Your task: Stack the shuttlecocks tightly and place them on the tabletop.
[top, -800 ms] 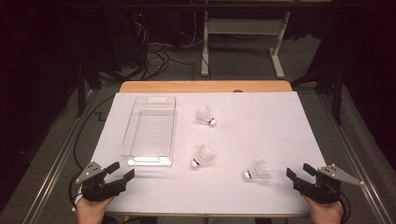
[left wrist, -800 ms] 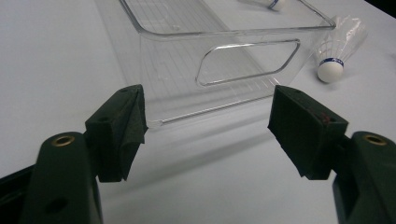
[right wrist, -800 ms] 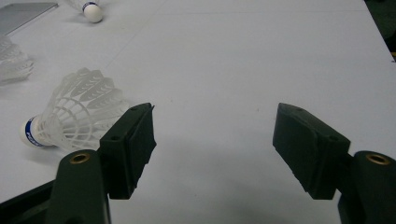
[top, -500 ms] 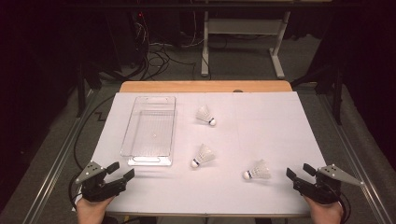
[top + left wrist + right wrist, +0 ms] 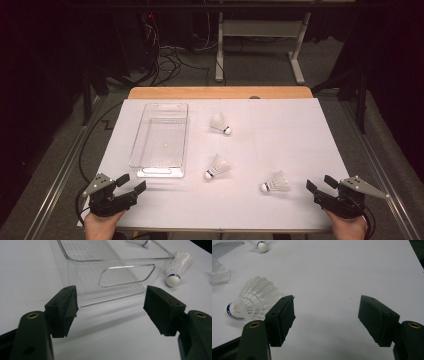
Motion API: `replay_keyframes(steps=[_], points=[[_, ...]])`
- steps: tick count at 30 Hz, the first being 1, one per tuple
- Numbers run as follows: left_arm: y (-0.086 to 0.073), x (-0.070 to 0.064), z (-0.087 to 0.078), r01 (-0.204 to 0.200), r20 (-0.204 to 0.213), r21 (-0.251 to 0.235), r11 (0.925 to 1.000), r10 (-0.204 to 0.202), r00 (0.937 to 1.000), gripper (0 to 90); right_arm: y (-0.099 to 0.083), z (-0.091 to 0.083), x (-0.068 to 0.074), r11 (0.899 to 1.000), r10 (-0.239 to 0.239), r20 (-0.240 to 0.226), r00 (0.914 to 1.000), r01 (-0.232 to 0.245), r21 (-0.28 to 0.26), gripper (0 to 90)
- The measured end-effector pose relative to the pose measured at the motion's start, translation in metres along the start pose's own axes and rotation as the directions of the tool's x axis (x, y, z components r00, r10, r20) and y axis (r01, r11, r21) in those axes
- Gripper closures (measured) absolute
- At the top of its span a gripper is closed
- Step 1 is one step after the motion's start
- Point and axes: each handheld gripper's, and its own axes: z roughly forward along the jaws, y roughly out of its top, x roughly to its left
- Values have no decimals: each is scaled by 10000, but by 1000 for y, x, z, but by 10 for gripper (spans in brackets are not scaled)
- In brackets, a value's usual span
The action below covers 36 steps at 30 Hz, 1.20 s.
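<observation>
Three white shuttlecocks lie on the white table: a far one [image 5: 220, 123], a middle one [image 5: 216, 167] and a near right one [image 5: 276, 183]. A clear plastic bin [image 5: 160, 140] stands left of them with nothing in it. At the front left corner, my left gripper [image 5: 131, 182] is open and points at the bin's near end [image 5: 110, 277], with the middle shuttlecock [image 5: 177, 268] off to its right. My right gripper [image 5: 320, 183] is open at the front right corner, just right of the near shuttlecock [image 5: 254, 300], and holds nothing.
A wooden strip [image 5: 220, 92] runs along the table's far edge. Beyond it are a desk frame [image 5: 260, 30] and cables [image 5: 165, 55] on the floor. Metal rails [image 5: 60, 170] flank the table.
</observation>
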Motion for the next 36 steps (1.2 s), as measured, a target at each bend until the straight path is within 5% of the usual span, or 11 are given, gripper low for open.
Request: replay_keyframes(steps=[13,36], points=[[5,-7,0,316,339,35,9995,-317,9989,303,0,2,1,10000,-26,-57,10000,27,90,301],[19,-29,14,-635,440,896,9940,597,9972,335,0,2,2,9999,-110,-134,9998,112,85,302]])
